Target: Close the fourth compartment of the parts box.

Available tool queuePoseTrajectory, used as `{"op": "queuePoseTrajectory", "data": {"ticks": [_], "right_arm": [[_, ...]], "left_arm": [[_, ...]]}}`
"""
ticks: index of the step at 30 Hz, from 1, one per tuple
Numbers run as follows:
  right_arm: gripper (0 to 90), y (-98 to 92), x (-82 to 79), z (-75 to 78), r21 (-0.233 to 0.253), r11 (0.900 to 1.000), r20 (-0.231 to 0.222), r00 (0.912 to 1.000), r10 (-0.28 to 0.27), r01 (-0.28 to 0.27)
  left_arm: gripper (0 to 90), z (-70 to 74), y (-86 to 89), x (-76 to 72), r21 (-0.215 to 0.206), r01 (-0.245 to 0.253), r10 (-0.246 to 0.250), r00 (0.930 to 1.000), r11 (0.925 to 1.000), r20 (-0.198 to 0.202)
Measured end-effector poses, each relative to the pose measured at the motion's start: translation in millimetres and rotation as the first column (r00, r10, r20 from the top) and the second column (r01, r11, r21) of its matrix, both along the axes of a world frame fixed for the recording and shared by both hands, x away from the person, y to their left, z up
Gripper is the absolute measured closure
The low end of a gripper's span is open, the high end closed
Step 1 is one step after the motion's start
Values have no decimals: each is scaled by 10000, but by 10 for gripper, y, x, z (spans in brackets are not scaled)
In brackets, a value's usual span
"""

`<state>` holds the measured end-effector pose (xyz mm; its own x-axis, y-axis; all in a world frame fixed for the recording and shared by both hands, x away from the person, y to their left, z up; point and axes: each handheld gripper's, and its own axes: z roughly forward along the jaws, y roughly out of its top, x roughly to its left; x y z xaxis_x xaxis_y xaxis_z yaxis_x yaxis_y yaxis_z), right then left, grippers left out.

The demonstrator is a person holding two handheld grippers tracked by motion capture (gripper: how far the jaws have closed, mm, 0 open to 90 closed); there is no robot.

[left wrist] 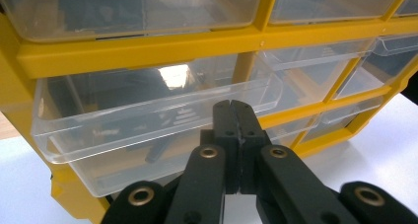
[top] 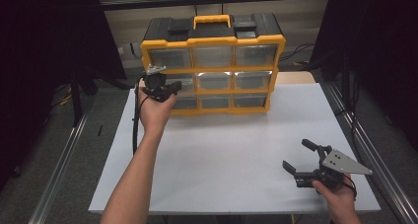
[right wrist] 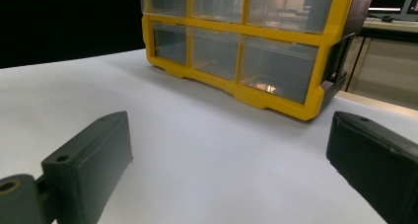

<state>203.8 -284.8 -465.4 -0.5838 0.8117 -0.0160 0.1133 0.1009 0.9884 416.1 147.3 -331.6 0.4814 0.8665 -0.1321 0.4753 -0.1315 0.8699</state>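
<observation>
A yellow and black drawer organizer (top: pixel 212 36) with clear drawers stands at the back of the white table (top: pixel 226 150). My left gripper (top: pixel 176 87) is raised at its left column, shut. In the left gripper view the jaws of the left gripper (left wrist: pixel 235 105) are pressed together, tips at the front lip of the middle-left drawer (left wrist: pixel 148 110), which sticks out of its slot. I cannot tell whether the tips touch the lip. Dark blurred shapes lie inside that drawer. My right gripper (top: pixel 298 156) hovers low over the table's front right, open, with nothing between the fingers (right wrist: pixel 93 160).
The organizer (right wrist: pixel 256 41) has an orange carry handle (top: pixel 212 20) on top. The drawer under the protruding one (left wrist: pixel 113 174) also juts forward a little. Metal rails (top: pixel 369 150) run along both sides of the table. Bare tabletop lies between the two grippers.
</observation>
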Motion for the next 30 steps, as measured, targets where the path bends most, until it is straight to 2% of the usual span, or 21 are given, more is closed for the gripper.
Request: {"op": "queuePoseTrajectory", "data": {"ticks": [15, 17, 23, 30], "right_arm": [[31, -5, -2, 2, -19, 10000, -9, 10000, 1, -1], [31, -7, 1, 1, -7, 10000, 35, 10000, 20, -20], [31, -11, 0, 2, -16, 10000, 47, 10000, 10, -9], [31, -7, -4, 2, -17, 10000, -11, 10000, -12, 12]], "left_arm": [[900, -7, -8, 31, 35, -86, 86, 9999, 10000, 69], [900, -11, -19, 36, -78, -177, 178, 9998, 9998, 90], [900, -7, -24, 46, 136, -236, 235, 9997, 9996, 86], [900, -15, -34, 68, 31, -274, 273, 9995, 9996, 146]]}}
